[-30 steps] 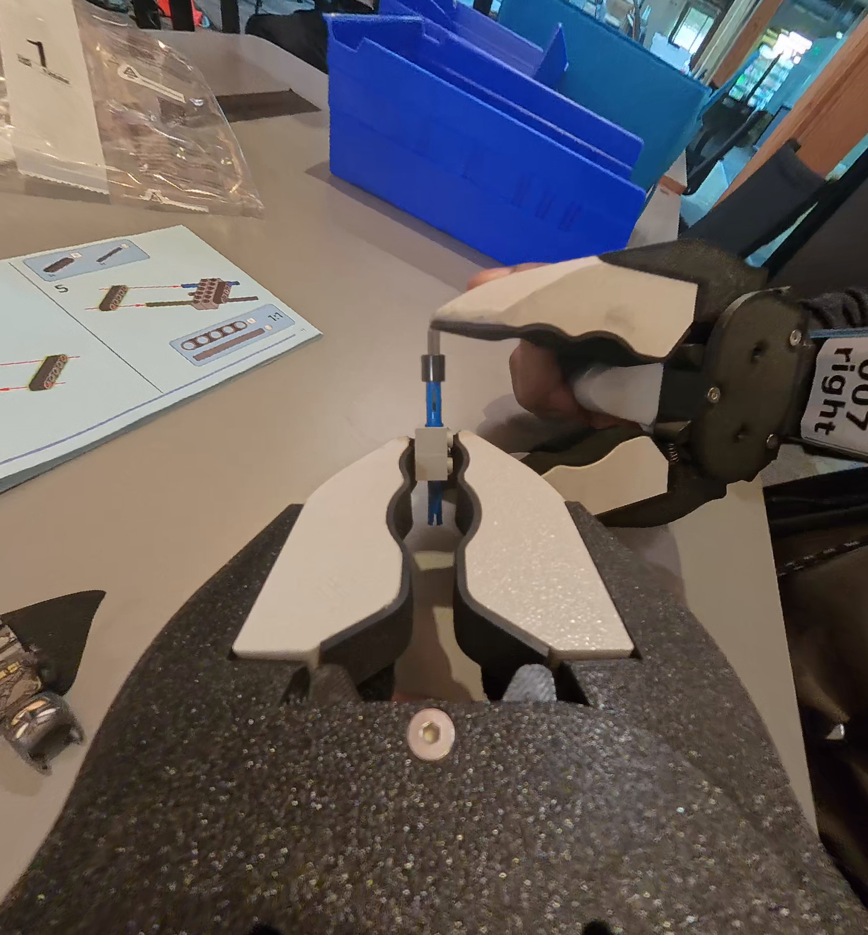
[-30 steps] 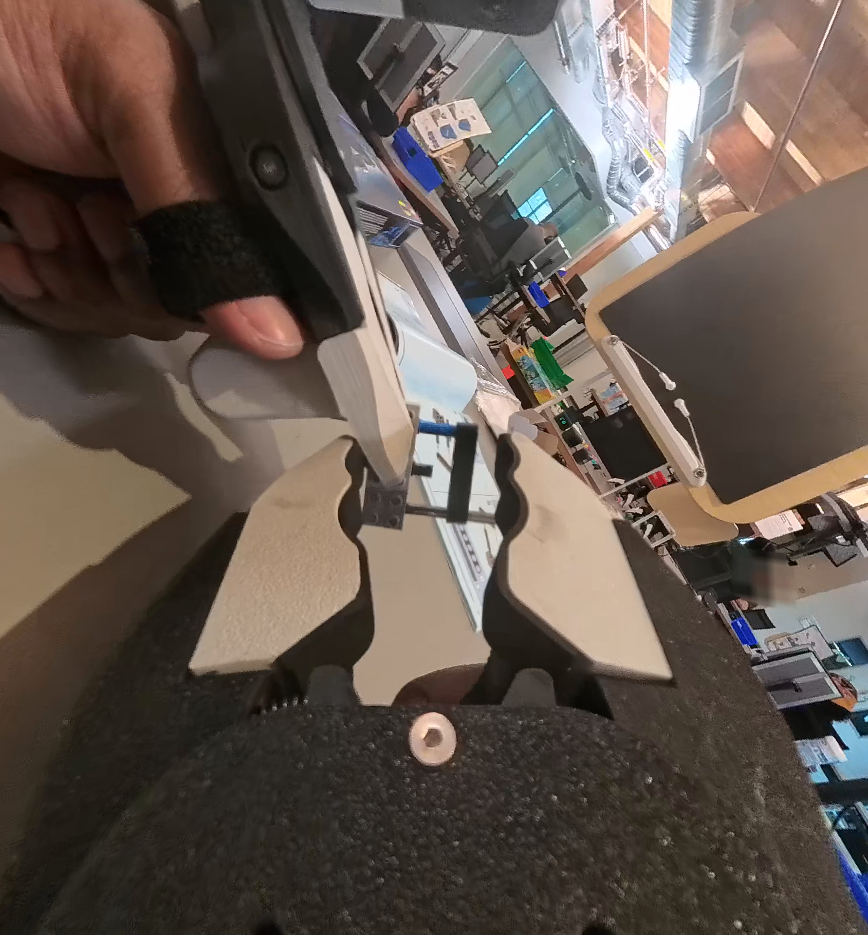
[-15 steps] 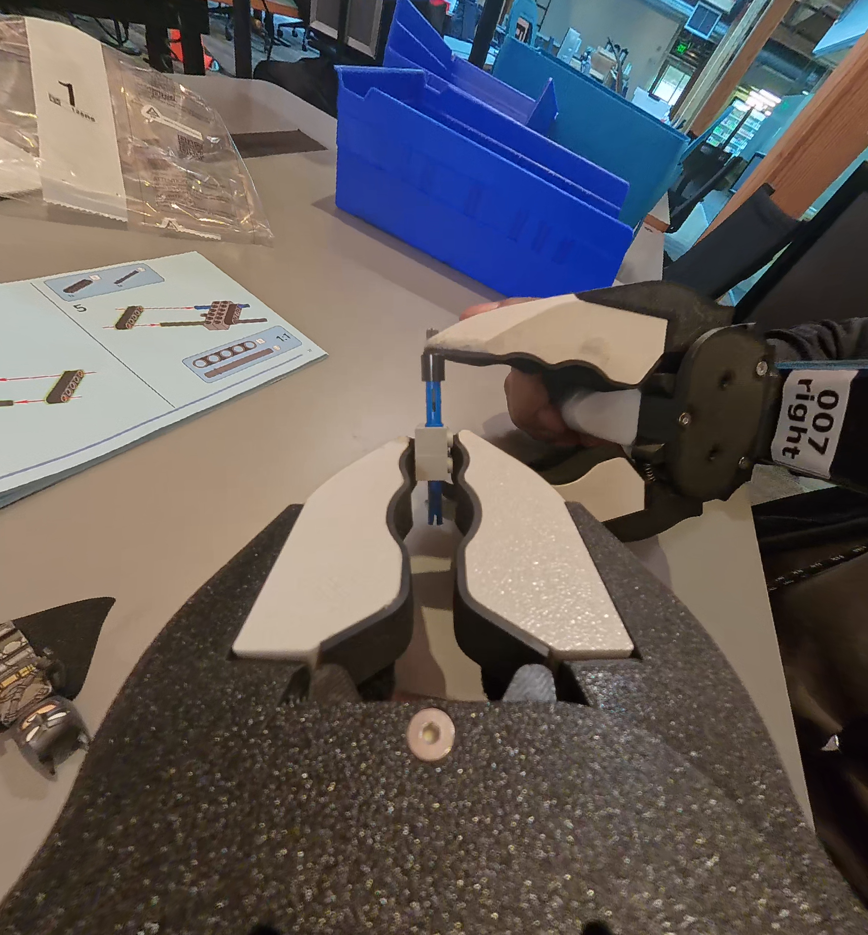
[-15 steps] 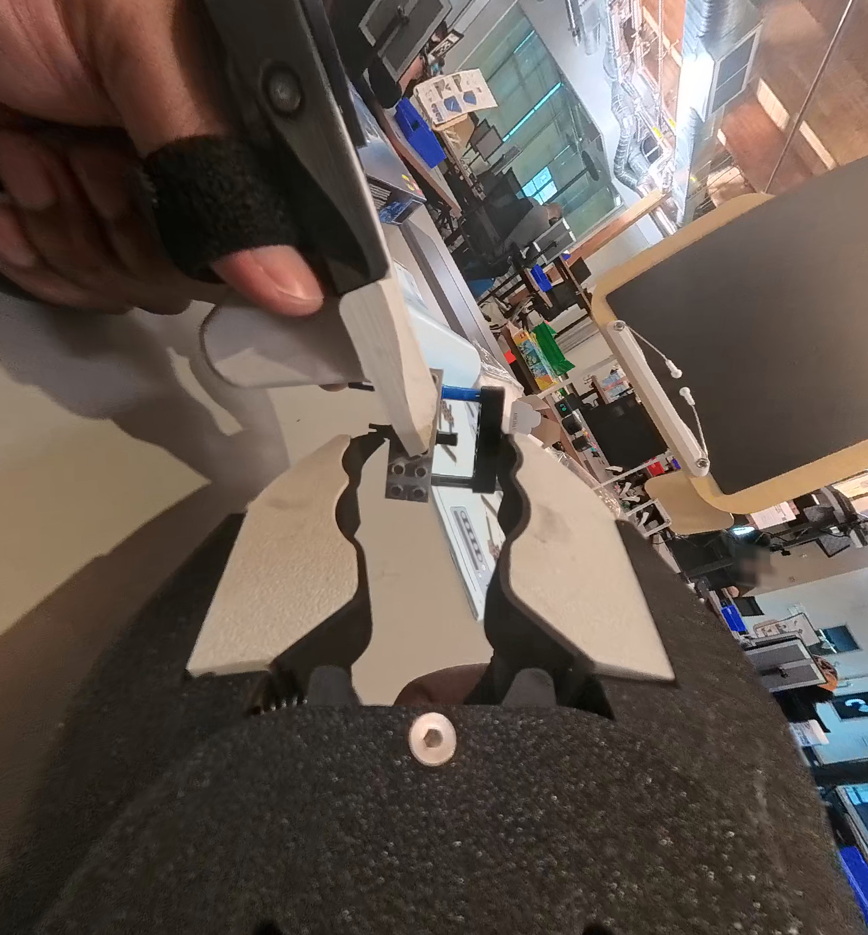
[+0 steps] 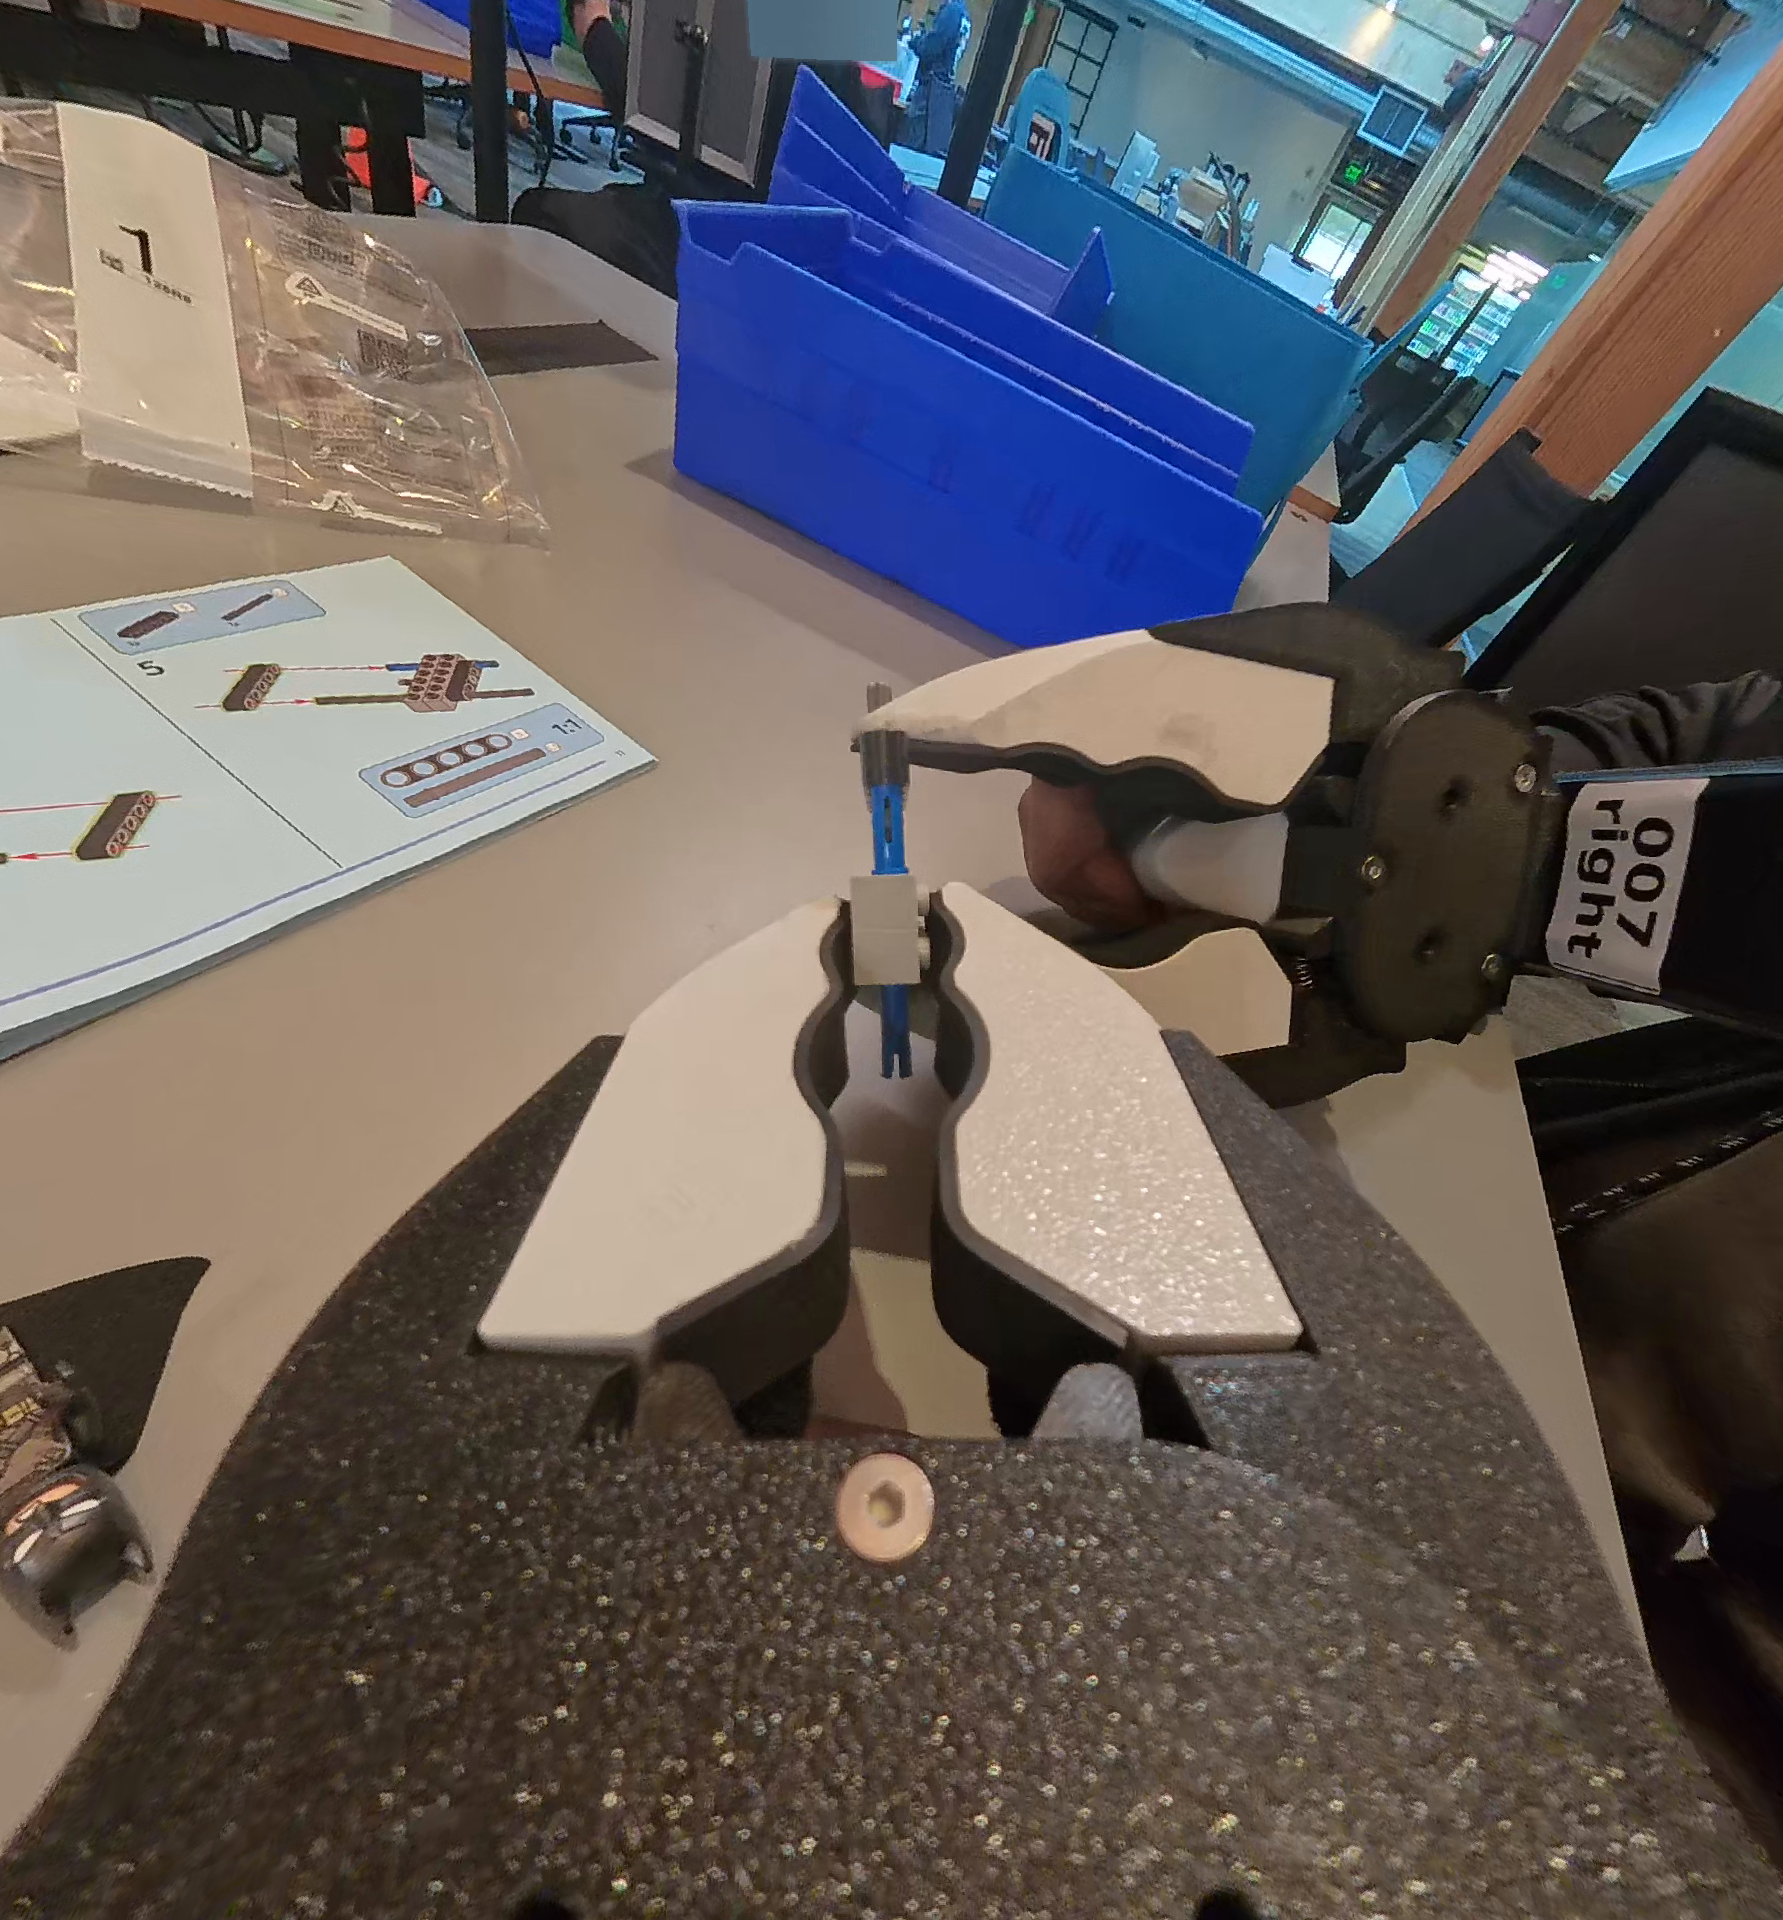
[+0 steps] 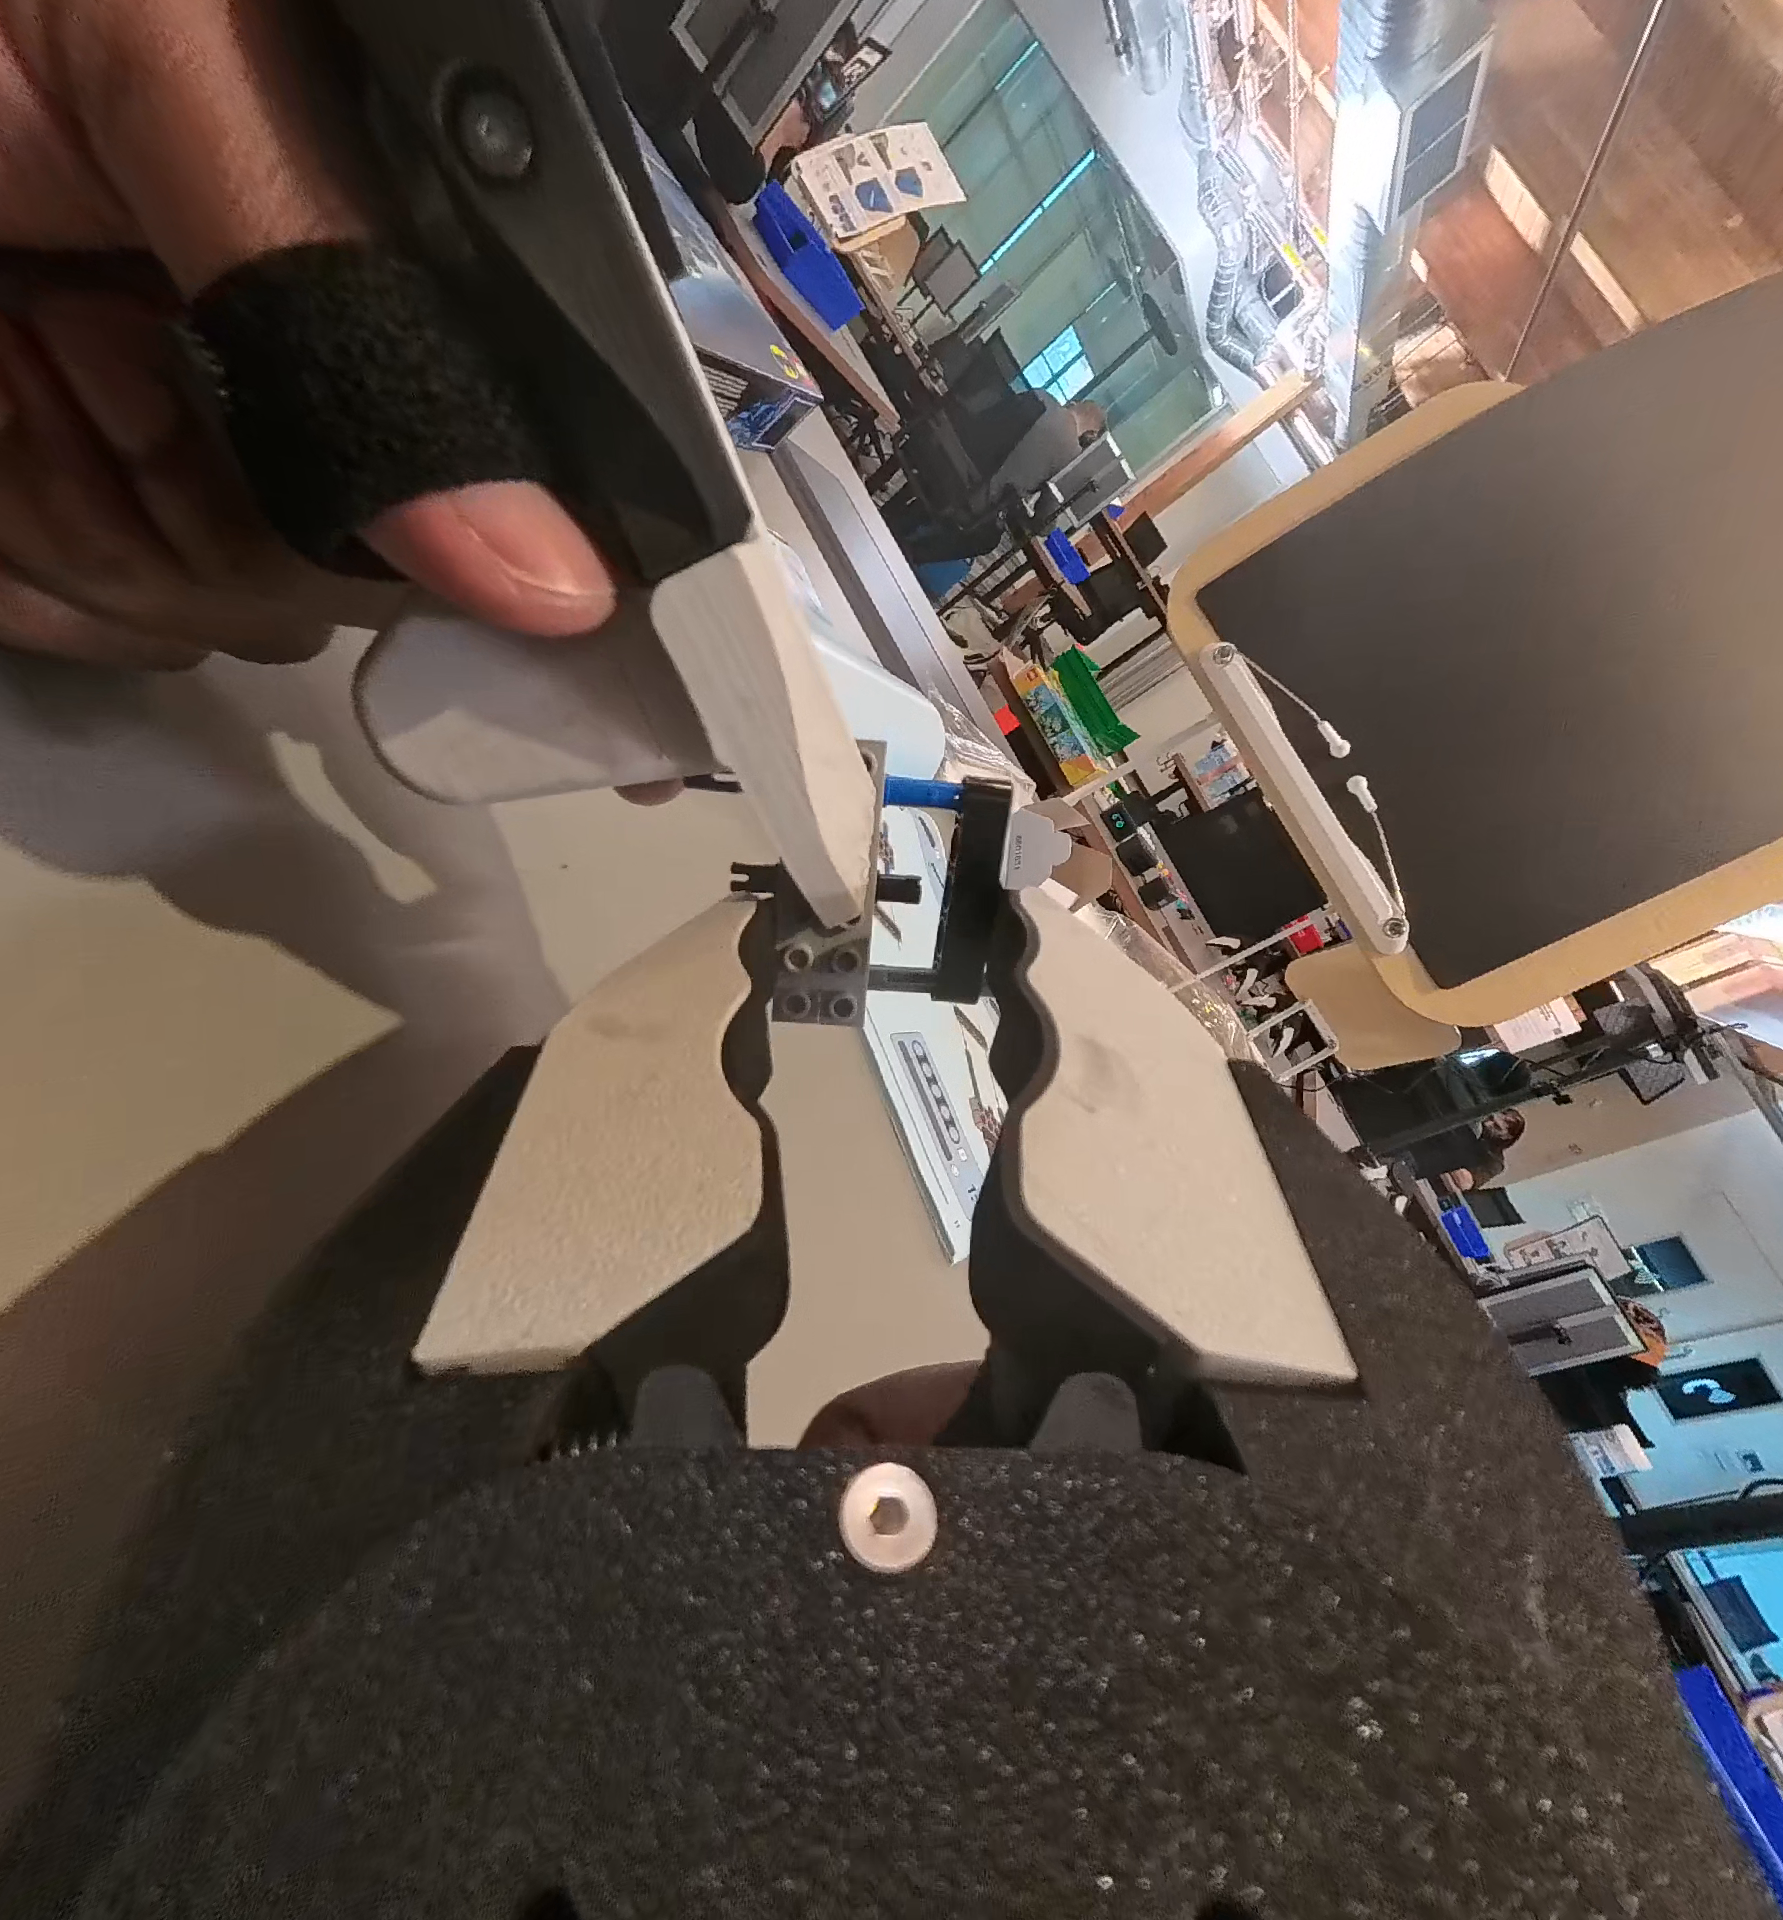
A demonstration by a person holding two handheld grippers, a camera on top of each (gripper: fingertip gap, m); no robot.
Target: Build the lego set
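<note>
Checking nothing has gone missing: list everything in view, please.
grey brick: 1, grey, between left gripper's pads
blue axle: 1, blue, through grey brick
black beam: 1, black, on axle's end
instruction booklet: 1, pale blue, table's left
clear bags: at least 2, far left
blue bins: several, behind
minifigure: 1, dark, near left
table: 1, grey
left gripper: shut on grey brick
right gripper: closed around black beam and grey brick
</note>
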